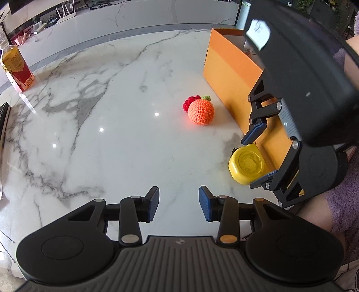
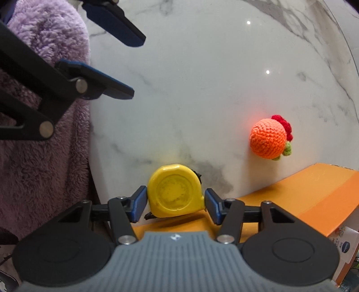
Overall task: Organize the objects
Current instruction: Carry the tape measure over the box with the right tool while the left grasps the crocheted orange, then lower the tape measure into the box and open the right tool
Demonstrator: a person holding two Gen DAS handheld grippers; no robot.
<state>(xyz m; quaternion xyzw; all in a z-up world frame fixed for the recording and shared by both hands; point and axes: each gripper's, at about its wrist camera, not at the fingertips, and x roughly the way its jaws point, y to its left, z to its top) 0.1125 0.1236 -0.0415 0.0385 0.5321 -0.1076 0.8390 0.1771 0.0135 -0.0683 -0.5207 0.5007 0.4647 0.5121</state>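
Observation:
A yellow tape measure (image 2: 175, 191) lies on the white marble table (image 2: 202, 78) beside an orange box (image 2: 314, 193). My right gripper (image 2: 176, 203) straddles it, jaws open, the left pad touching and the right pad just off it. It also shows in the left wrist view (image 1: 246, 165), with the right gripper (image 1: 258, 157) around it. A crocheted orange ball (image 1: 200, 111) with red and green trim lies mid-table, also in the right wrist view (image 2: 268, 139). My left gripper (image 1: 179, 203) is open and empty above bare marble.
The orange box (image 1: 233, 74) stands open-topped at the right. A red and yellow carton (image 1: 16, 67) stands at the far left edge. A purple fleece sleeve (image 2: 44, 134) lies along the table's near edge. A marble ledge (image 1: 134, 20) runs behind the table.

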